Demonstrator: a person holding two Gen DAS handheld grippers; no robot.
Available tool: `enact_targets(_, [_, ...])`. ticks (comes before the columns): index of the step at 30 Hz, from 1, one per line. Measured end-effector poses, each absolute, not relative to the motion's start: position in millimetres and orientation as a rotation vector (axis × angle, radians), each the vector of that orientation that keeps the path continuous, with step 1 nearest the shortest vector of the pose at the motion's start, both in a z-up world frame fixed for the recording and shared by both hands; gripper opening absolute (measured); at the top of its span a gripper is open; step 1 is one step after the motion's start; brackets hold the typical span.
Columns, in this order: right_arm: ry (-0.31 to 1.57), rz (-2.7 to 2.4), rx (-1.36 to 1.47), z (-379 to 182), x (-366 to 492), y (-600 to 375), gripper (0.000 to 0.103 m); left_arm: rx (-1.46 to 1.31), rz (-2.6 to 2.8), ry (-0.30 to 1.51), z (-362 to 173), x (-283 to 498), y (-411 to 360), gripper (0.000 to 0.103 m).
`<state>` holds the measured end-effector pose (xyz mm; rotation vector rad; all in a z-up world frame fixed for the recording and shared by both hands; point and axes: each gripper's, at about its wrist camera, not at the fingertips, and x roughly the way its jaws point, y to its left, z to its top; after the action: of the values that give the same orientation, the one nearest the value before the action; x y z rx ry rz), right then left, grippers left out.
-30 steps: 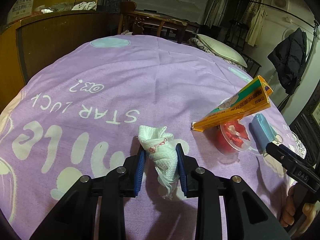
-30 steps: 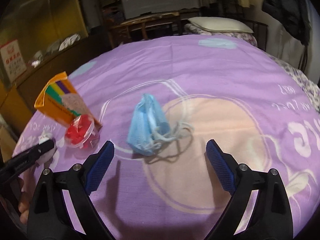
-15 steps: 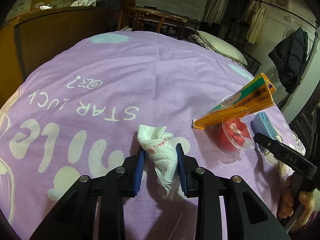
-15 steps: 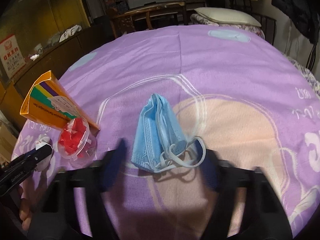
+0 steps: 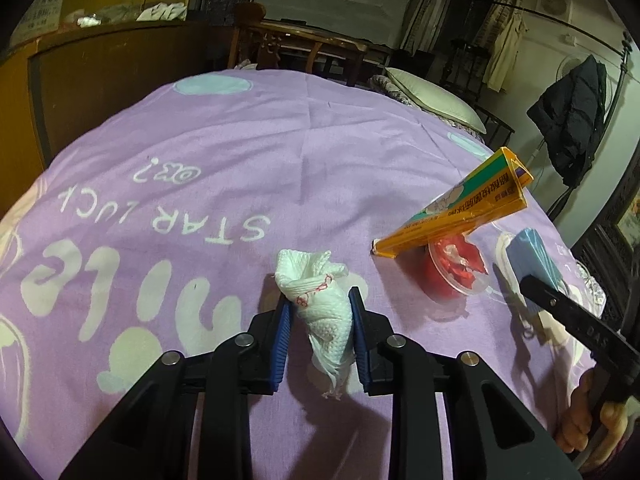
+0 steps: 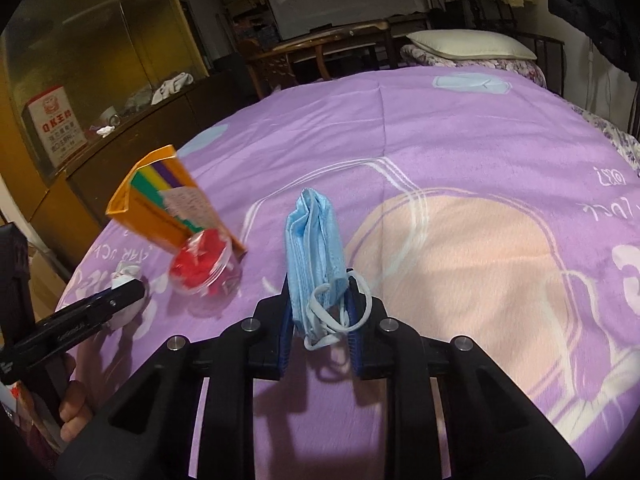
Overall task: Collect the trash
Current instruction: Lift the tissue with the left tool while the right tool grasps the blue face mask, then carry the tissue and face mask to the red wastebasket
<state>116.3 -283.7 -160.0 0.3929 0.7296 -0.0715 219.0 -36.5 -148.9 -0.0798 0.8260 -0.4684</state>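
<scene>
A crumpled white tissue stands between the blue pads of my left gripper, whose jaws are closing tighter on it; the pads press its sides. A folded blue face mask with white ear loops is pinched by my right gripper, whose jaws are closing on it and squeeze it upright. In the left wrist view the mask shows at the far right. An orange carton leans on a clear cup of red scraps between the two grippers.
Everything lies on a purple printed bedspread. A pillow sits at the far end, a wooden cabinet runs along the left, and a dark coat hangs at the right. A hand holds the left gripper.
My right gripper went from wide open to shut around the blue mask, which now stands folded upright between the pads. The left gripper kept its hold on the tissue.
</scene>
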Motion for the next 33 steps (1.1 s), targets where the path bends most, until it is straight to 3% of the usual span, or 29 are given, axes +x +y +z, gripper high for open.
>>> enact_targets(16, [0.671,-0.096,0.273,-131.0,62.2,-248.7,0.024,-0.043,-0.398,0.838,-145.0,162.0,-26.9,0.028])
enact_targets(33, [0.449,-0.011,0.235,-47.3,6.6,-218.4,0.024,-0.014,-0.370,0.636,-48.0,79.6,-6.0,0.028])
